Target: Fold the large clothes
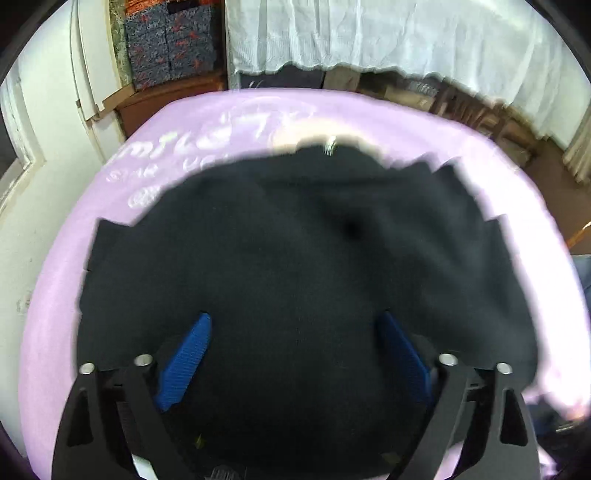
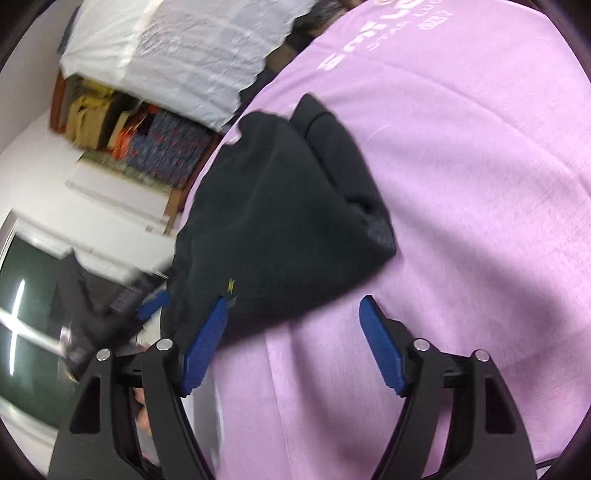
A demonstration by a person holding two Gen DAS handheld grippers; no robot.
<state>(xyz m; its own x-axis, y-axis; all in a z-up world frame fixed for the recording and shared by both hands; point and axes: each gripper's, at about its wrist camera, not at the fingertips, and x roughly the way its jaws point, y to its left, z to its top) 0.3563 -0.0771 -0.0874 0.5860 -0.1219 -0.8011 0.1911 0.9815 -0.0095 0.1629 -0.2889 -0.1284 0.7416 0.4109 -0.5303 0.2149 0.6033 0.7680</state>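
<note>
1. Two pairs of tongs work a dark garment [image 1: 295,240] spread on a lilac-covered surface [image 1: 55,288]; the left tongs [image 1: 293,325] stand wide apart, blue pads [image 1: 184,362] flanking the fabric, which fills the gap between them, nothing pinched.
2. The right tongs [image 2: 293,310] are also spread wide, gripping nothing. Their left pad [image 2: 207,343] sits at the garment's near edge, by a small yellow mark [image 2: 231,284]; the other pad hangs over bare lilac cloth.
3. The garment, seen from the right wrist camera, lies bunched in a thick wedge, layers already doubled, one cuff-like end [image 2: 317,110] pointing away.
4. Judged from this, the step in hand is taking a fresh hold for the next fold. Done well, each pair would close on all layers at an edge, not on the sheet below, and both would lift evenly so the stack does not slide.
5. The left tongs point down steeply, close over the cloth; the right come in low and rolled sideways, from the garment's side.
6. Beyond, a white curtain [image 1: 369,33] hangs over shelves of stacked textiles [image 1: 170,40]; both views are motion-blurred.
</note>
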